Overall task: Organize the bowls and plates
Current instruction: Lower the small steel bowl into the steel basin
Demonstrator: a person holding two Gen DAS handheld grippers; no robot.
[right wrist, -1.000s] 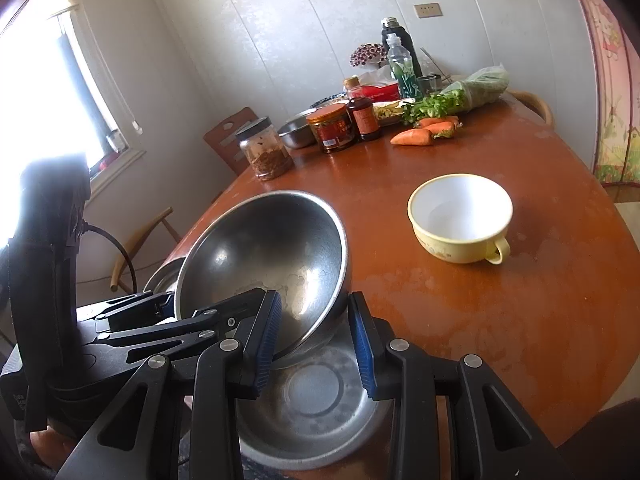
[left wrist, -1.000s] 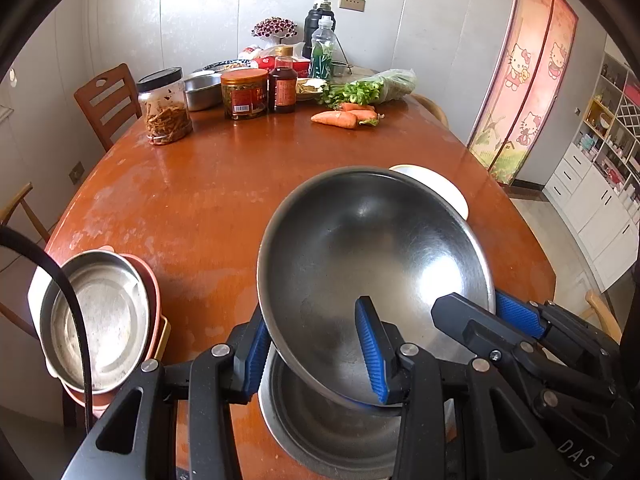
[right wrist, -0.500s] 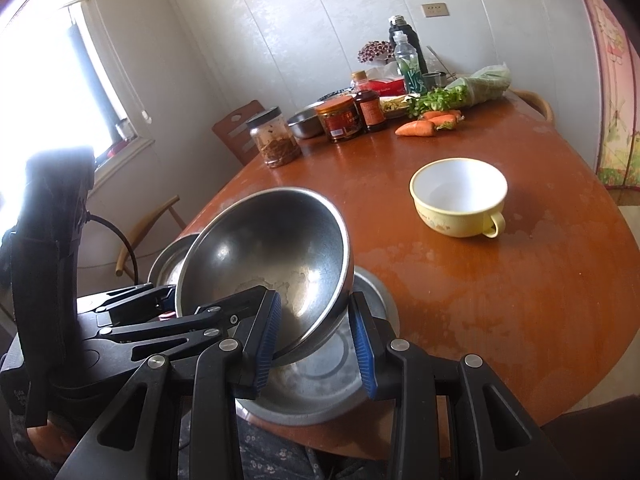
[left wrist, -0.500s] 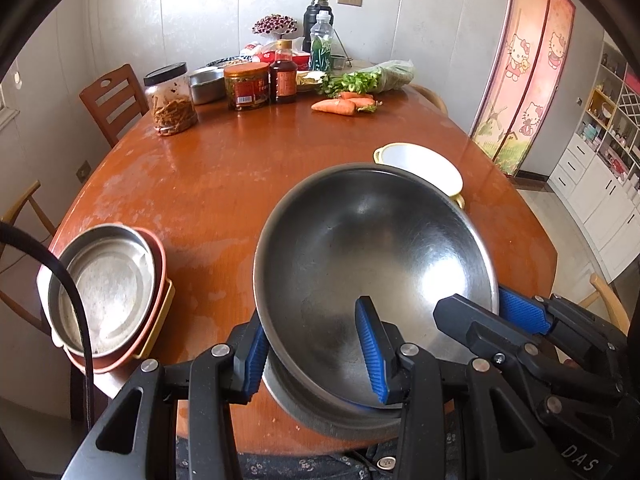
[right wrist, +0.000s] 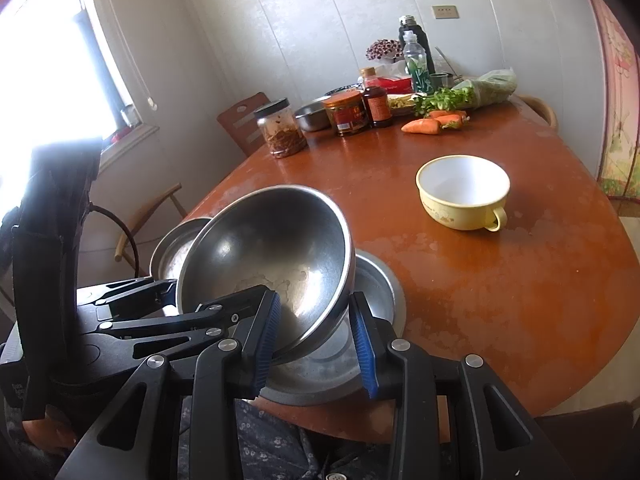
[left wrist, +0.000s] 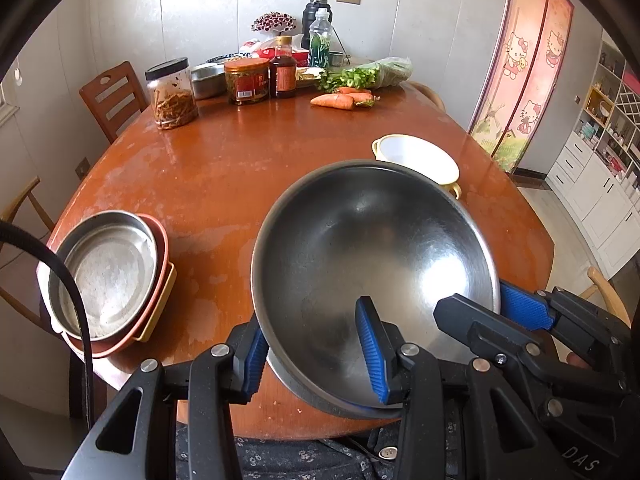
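Observation:
A large steel bowl (left wrist: 372,264) is tilted and lifted over the table's near edge. My left gripper (left wrist: 312,352) is shut on its near rim. My right gripper (right wrist: 316,336) grips its other rim, one finger inside and one outside; the bowl shows in the right wrist view (right wrist: 272,256). Under it lies a shallow steel plate (right wrist: 376,292) on the table. A stack with a steel pan (left wrist: 108,272) on top of a red dish sits at the left edge. A yellow-and-white handled bowl (right wrist: 464,192) stands to the right.
The round brown table (left wrist: 224,168) holds jars (left wrist: 172,92), bottles, a steel basin, carrots (left wrist: 340,99) and greens at the far side. A wooden chair (left wrist: 114,96) stands at the far left. White cabinets are at the right.
Both grippers have pulled back toward the near table edge with the steel bowl. The plate under it and the left stack now look farther off.

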